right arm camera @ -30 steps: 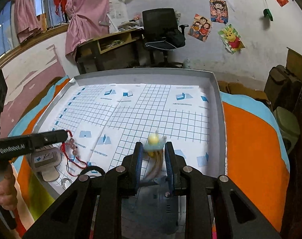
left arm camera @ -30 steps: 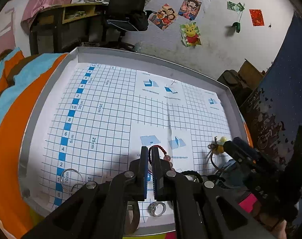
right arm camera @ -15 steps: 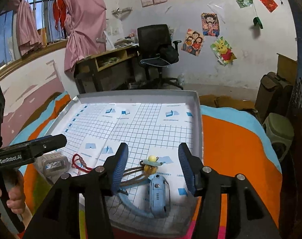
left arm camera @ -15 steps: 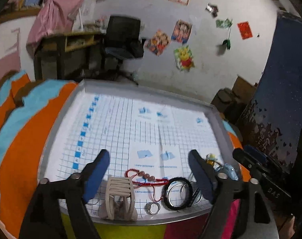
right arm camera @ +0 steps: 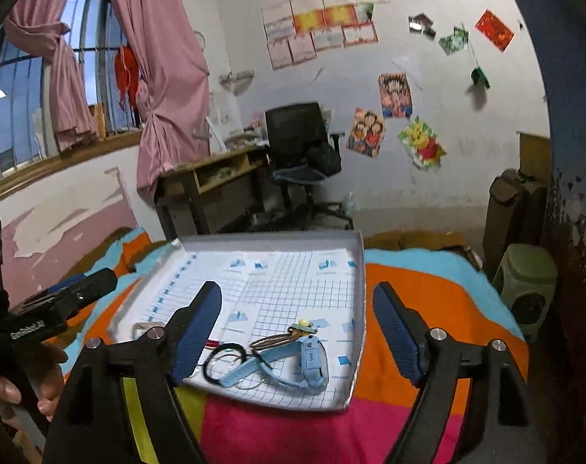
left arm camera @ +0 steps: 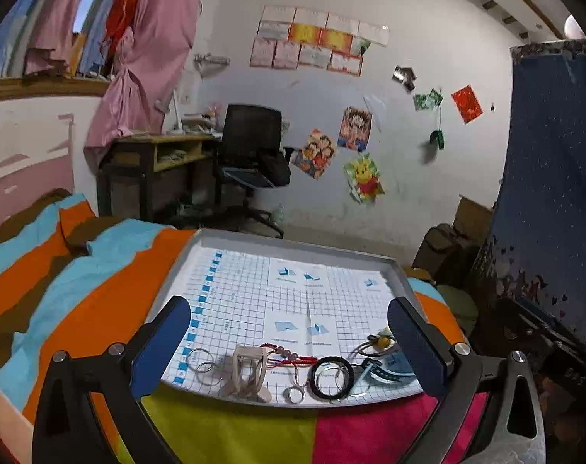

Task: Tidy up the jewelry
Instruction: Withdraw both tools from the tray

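Jewelry lies in a row along the near edge of the grey tray [left arm camera: 297,245]: silver rings [left arm camera: 202,363], a beige hair claw [left arm camera: 246,371], a red beaded bracelet [left arm camera: 289,355], a small ring [left arm camera: 295,393], a black bangle [left arm camera: 331,377], a light-blue watch [left arm camera: 382,372] and a yellow-bead hair tie [left arm camera: 380,342]. My left gripper [left arm camera: 287,342] is open and empty, raised back from the tray. My right gripper [right arm camera: 297,330] is open and empty above the watch [right arm camera: 310,361], hair tie [right arm camera: 293,336] and bangle [right arm camera: 225,363].
The tray [right arm camera: 360,270] rests on an orange, blue, yellow and pink blanket [left arm camera: 92,294]. A desk [left arm camera: 154,166] and black office chair [left arm camera: 252,154] stand behind, a green stool [right arm camera: 528,290] at right. The left gripper shows in the right wrist view [right arm camera: 49,311].
Both grippers opened, letting go of the red bracelet and the hair tie, and pulled back and up from the tray. The jewelry now lies on the tray.
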